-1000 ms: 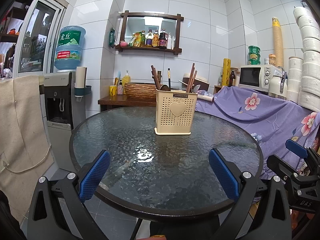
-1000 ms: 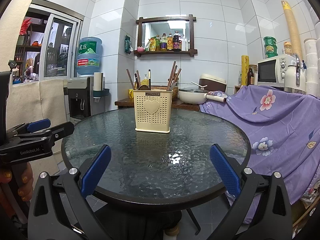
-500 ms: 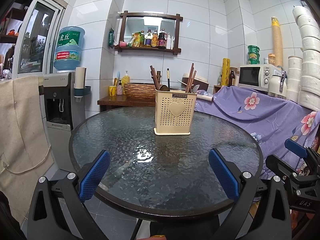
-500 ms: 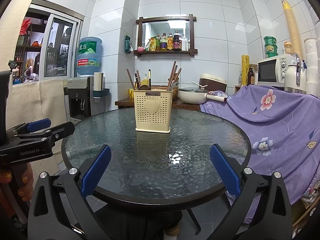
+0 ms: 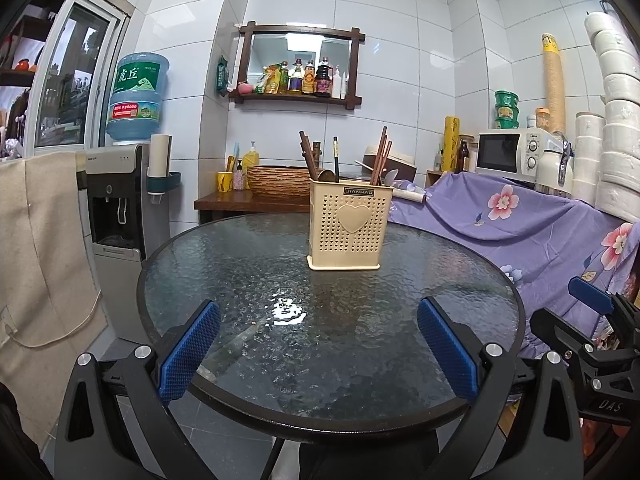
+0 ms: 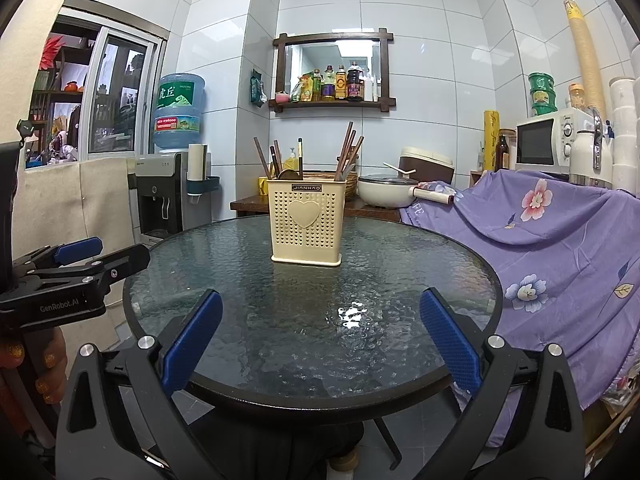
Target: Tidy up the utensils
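Note:
A cream perforated utensil holder [image 5: 349,229] with a heart on its front stands upright past the middle of the round glass table [image 5: 256,264]. Brown chopsticks [image 5: 380,158] and a spoon [image 5: 327,176] stick out of its top. The holder also shows in the right wrist view [image 6: 306,224]. My left gripper [image 5: 318,354] is open and empty over the table's near edge. My right gripper [image 6: 320,338] is open and empty over the near edge too. Each gripper shows at the side of the other's view.
A water dispenser [image 5: 120,216] stands left of the table. A purple flowered cloth [image 5: 532,232] covers furniture on the right, with a microwave [image 5: 516,154] behind. A wooden side table with a basket [image 5: 276,182] stands at the back wall. A beige cloth [image 5: 36,248] hangs far left.

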